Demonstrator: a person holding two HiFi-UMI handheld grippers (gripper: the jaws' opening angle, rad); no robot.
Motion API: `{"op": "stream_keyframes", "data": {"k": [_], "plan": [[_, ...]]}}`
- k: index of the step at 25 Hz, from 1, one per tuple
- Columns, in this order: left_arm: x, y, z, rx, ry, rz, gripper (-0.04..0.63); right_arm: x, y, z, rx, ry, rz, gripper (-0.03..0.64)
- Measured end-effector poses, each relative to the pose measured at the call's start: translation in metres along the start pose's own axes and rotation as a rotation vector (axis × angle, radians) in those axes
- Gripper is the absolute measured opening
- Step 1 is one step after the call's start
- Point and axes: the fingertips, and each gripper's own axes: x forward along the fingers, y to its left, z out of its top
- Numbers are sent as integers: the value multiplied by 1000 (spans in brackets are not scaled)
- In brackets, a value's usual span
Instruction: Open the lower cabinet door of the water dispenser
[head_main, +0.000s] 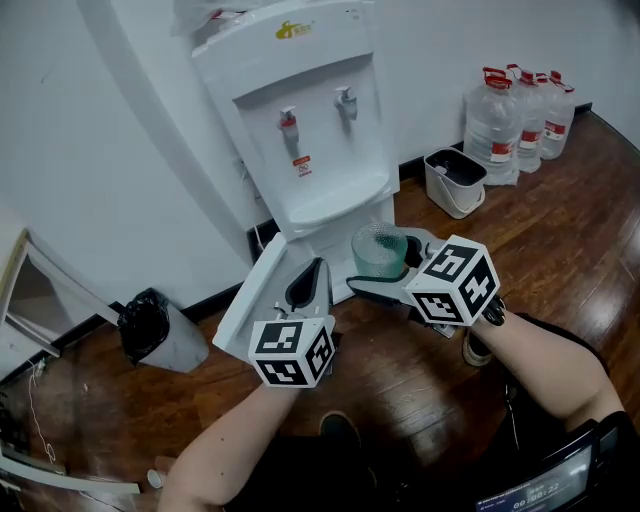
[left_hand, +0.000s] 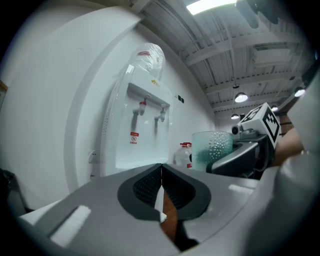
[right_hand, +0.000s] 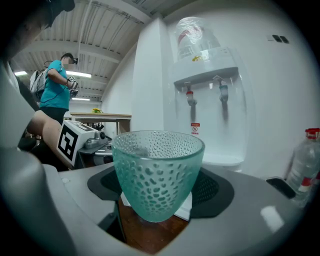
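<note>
Below white plastic water dispenser (head_main: 320, 130) | its flat white lower cabinet door (head_main: 250, 300) stood ajar, edge just beside my nearer left gripper (head_main: 314, 270), jaws pressed together | right gripper (head_main: 390, 275) clasped green dimpled glass cup (head_main: 378, 248)

water dispenser (head_main: 300, 130): white floor-standing unit, upright against the wall (head_main: 120, 150), with a red tap (head_main: 288, 120) and a grey tap (head_main: 346, 100) over the drip recess. lower cabinet door (head_main: 250, 300): plain white panel, already swung open (angled out to the left in the head view), low over the wood floor (head_main: 400, 370).

Dark wooden floor (head_main: 560, 230), water dispenser (head_main: 310, 130), white bin (head_main: 455, 182), water jugs (head_main: 515, 115), black-bagged bin (head_main: 155, 330)
</note>
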Motion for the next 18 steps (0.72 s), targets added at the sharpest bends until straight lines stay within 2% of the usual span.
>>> {"op": "stream_keyframes", "data": {"k": [3,5,10,12,18], "plan": [[9,-8,-28,58,70,-34,0,10,-14,-23,24,1,-20,377],[15,-9,-48,57,95,-34,0,19,-23,-41,42,7,-35,377],[30,16,-85,0,38,54,0,43,-47,-87,81,42,-67,377],[36,26,-104,14,61,83,0,52,-55,-107,87,60,-81,377],[50,45,-154,35,144,98,0,73,-75,-150,106,71,-112,377]]}}
